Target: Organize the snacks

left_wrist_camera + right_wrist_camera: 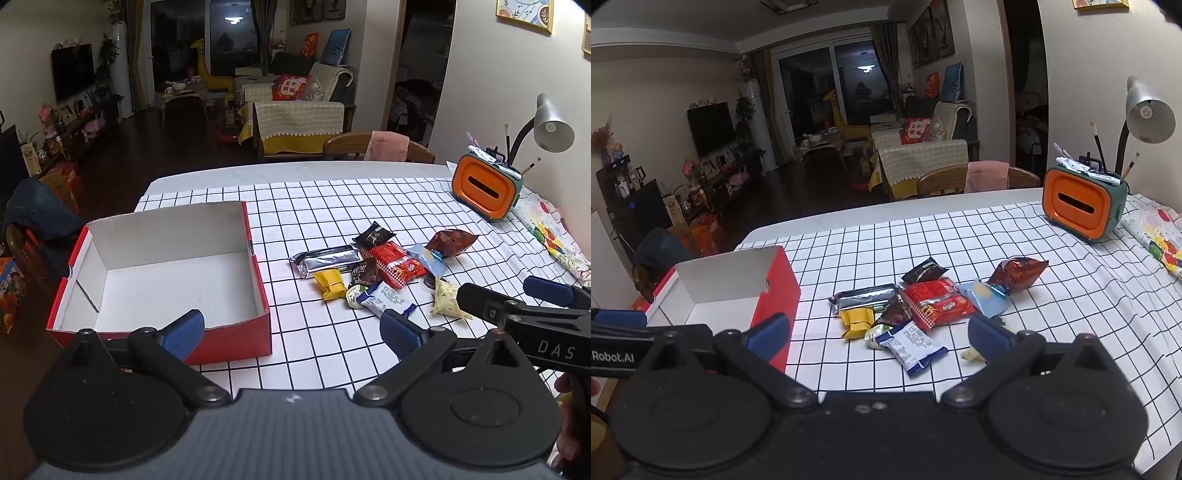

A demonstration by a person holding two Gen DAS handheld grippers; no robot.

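Two hand-held grippers were shown poised above a table covered by a white cloth with a black grid (332,354). The left gripper (291,332) was pitched downward, its blue-padded fingers (184,332) spread wide with nothing between them; one pad was seen in front of the near red wall of the box, the other over bare cloth just short of the snacks. The right gripper (879,336) was likewise angled down toward the table and was released, its fingers (990,336) parted to either side of the near end of the snack pile, no packet being pressed by either pad. In the left wrist view the right gripper's black body, marked with letters, was seen entering from the right edge, and part of a hand (572,424) was visible beneath it at the lower right corner.

The snacks lay loose in a cluster on the cloth, to the right of the box and apart from it. Among them were distinguished a silver bar wrapper (327,258), a red packet (395,264), a yellow packet (330,283), a blue-and-white packet (386,299), a dark red foil bag (448,242), a small black packet (373,233) and a pale yellow packet (447,299). The red cardboard box (236,339), white inside, stood open at the left part of the table with no snack visible in it.

Farther back on the right, an orange and green desk organiser (1082,210) holding brushes and a grey desk lamp (1148,110) were recorded.
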